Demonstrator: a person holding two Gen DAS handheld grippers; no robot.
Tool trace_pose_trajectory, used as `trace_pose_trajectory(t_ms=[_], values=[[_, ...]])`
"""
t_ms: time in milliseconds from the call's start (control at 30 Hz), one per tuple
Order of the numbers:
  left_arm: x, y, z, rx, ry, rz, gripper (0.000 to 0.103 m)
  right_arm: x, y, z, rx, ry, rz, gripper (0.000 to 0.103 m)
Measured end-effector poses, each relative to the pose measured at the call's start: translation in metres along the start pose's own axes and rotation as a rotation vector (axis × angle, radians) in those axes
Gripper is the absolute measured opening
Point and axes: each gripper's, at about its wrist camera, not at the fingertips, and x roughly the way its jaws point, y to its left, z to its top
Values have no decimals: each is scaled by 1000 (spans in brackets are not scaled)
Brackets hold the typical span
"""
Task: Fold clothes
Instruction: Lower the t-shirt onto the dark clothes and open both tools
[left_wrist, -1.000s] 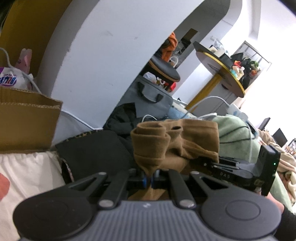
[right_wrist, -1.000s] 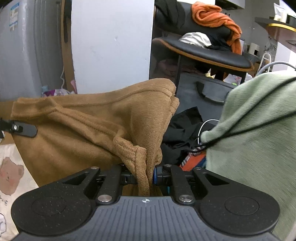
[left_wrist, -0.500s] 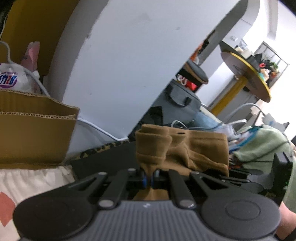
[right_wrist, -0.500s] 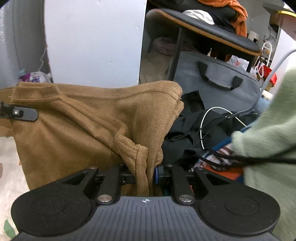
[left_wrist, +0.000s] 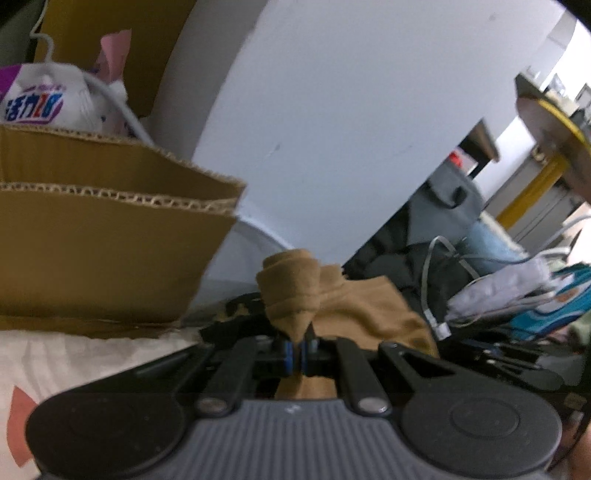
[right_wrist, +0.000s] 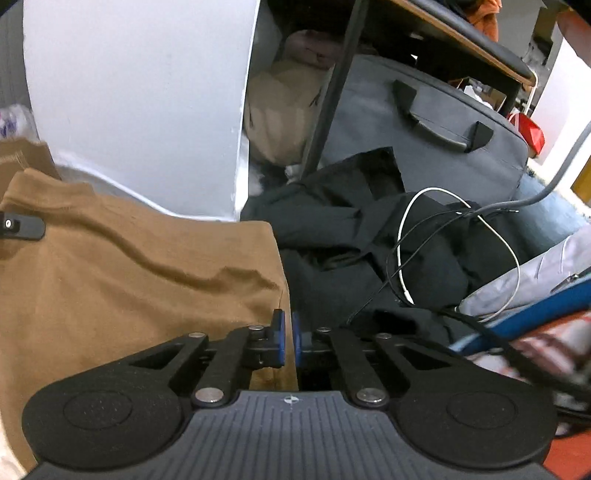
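Brown knit garment (right_wrist: 122, 280) spreads left of right gripper (right_wrist: 287, 332), jaws closing on nothing, its bunched corner clamped in left gripper (left_wrist: 298, 352).

Cardboard box (left_wrist: 110, 236) walls off left side, close beside left tongs (left_wrist: 297, 354). White wall panel (right_wrist: 140, 103) blocks straight ahead. Brown garment (right_wrist: 129, 273) covers surface before both tongs. Right of right tongs (right_wrist: 287, 341): black clothes heap (right_wrist: 369, 229), white cable (right_wrist: 461, 236) looped over it, grey bag (right_wrist: 424, 147) behind. Little free passage.
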Motion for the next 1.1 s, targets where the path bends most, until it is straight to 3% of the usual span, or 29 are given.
trace_pose_trajectory(t_ms=[133, 233, 400, 467, 533, 733, 1100], values=[[8, 6, -1, 13, 15, 18, 5, 4, -1, -4, 31, -10, 33, 11], [10, 8, -2, 24, 16, 29, 5, 7, 0, -4, 35, -22, 40, 22], [13, 7, 2, 33, 3, 49, 6, 16, 5, -3, 58, -21, 78, 22], [15, 9, 2, 14, 17, 88, 13, 22, 12, -1, 46, -21, 88, 22], [16, 11, 1, -6, 30, 133, 36, 32, 18, -1, 38, -7, 95, 22], [4, 14, 1, 9, 32, 142, 36, 62, 23, 2, 76, 9, 100, 21], [-18, -9, -10, 126, -20, 127, 36, 89, 14, 29, 158, -18, 127, 19]])
